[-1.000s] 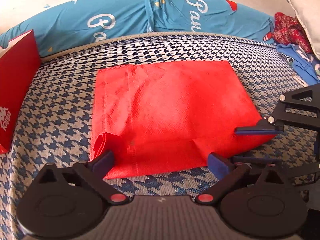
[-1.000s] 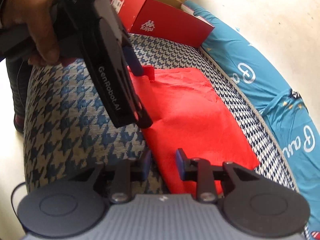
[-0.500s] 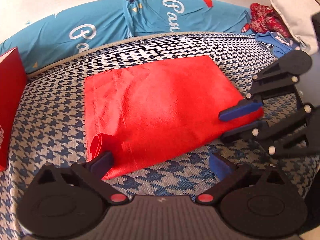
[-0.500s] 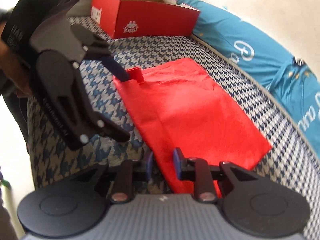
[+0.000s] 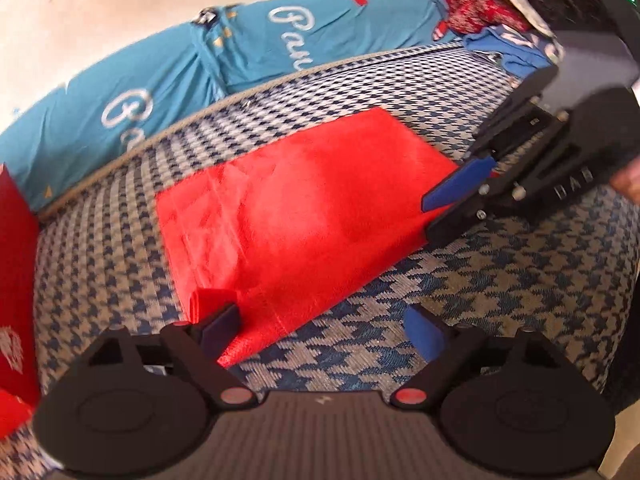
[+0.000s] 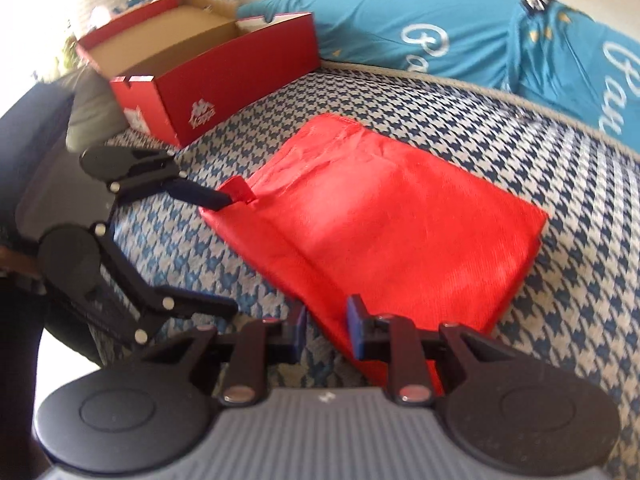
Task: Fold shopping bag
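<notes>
Where the blue-and-cream houndstooth upholstered seat [image 6: 500,128] spans both views, a teal printed fabric roll [image 6: 440,32] lines its far edge. The flat red non-woven shopping bag [image 6: 400,232] lies mid-seat, its handle loop [image 6: 240,190] sticking up at one corner. An open red cardboard shoebox [image 6: 208,72] stands beyond, apart from it. The left gripper [image 5: 320,324] is closing, still wide, straddling the bag's near corner. The right gripper [image 6: 326,332] is nearly closed over the bag's edge; whether it pinches the edge I cannot tell.
</notes>
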Tool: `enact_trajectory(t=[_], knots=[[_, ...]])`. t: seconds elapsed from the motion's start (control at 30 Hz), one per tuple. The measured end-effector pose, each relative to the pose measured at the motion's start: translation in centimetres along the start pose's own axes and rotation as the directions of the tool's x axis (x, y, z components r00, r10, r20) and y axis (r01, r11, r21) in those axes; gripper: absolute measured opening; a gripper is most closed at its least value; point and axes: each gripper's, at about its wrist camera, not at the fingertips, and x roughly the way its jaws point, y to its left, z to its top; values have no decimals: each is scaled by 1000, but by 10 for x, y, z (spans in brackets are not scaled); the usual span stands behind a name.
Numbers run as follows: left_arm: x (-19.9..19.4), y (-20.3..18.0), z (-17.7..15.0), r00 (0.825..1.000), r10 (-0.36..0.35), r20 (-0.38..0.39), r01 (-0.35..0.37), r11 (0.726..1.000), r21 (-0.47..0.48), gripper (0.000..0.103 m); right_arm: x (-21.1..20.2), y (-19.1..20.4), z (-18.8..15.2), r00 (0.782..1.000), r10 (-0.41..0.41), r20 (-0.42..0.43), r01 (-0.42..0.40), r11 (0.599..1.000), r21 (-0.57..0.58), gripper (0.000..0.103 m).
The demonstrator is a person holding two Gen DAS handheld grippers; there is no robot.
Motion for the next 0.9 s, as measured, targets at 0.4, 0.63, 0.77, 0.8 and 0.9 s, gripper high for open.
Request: enact_trajectory(t=[0.4, 0.63, 0.77, 0.8, 0.9], knots=[[-2, 6, 6, 999, -17, 42, 7, 974, 225, 56, -1, -4, 3, 1000, 5, -6, -5, 1000, 7, 20], [-8, -5, 8, 998, 8, 65, -36, 903, 429, 52, -1, -4, 3, 1000, 6, -11, -6, 1000, -9, 20], [-5, -14, 7, 998, -5, 59, -27, 853, 521, 52, -1, -5, 3, 1000, 6, -13, -6, 1000, -20, 20], [-4, -15, 7, 999, -11, 51, -18, 842, 539, 51, -1, -5, 3, 1000, 6, -13, -6, 1000, -22, 20], [0, -7, 15, 998, -67, -21, 69, 862, 503, 39, -1, -4, 4, 1000, 0, -15, -1, 999, -38, 20]])
